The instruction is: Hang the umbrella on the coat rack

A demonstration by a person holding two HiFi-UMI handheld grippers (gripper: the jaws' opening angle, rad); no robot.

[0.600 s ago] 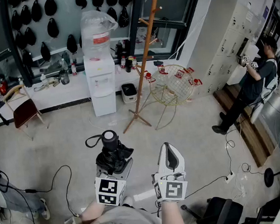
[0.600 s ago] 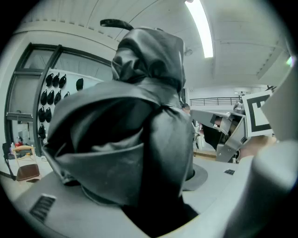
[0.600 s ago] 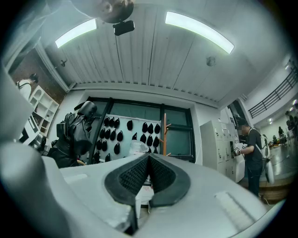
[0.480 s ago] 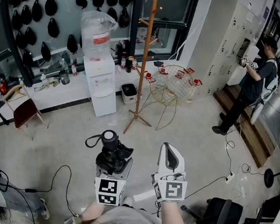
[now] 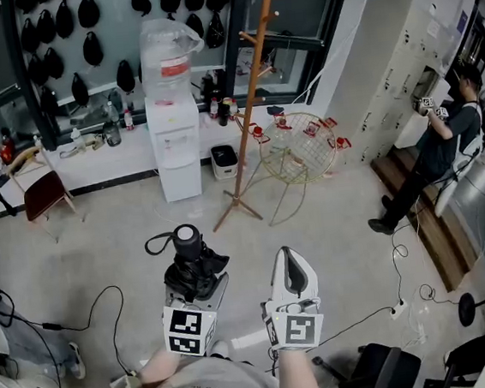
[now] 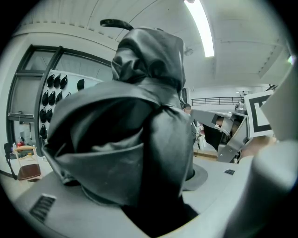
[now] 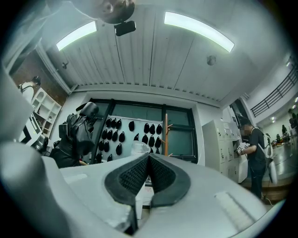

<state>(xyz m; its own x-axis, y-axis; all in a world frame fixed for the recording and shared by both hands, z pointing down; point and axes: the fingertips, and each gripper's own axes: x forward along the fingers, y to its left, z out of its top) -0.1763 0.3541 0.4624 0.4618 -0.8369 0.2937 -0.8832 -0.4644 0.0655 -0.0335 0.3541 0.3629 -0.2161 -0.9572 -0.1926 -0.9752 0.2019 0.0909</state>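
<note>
A folded black umbrella (image 5: pixel 194 267) stands upright in my left gripper (image 5: pixel 197 281), which is shut on its bunched fabric. Its round handle top (image 5: pixel 187 236) and a strap loop (image 5: pixel 157 241) stick out above the jaws. In the left gripper view the umbrella (image 6: pixel 135 130) fills most of the picture, with its strap (image 6: pixel 114 22) at the top. My right gripper (image 5: pixel 291 270) is beside it, shut and holding nothing; its black pads (image 7: pixel 160 174) meet tip to tip. The wooden coat rack (image 5: pixel 253 93) stands on the floor well ahead, also in the right gripper view (image 7: pixel 165 135).
A white water dispenser (image 5: pixel 173 131) stands left of the rack, a round wire basket stand (image 5: pixel 298 148) to its right. A chair (image 5: pixel 42 193) sits at far left. Cables (image 5: pixel 91 312) trail on the floor. A person (image 5: pixel 444 142) stands by lockers at right.
</note>
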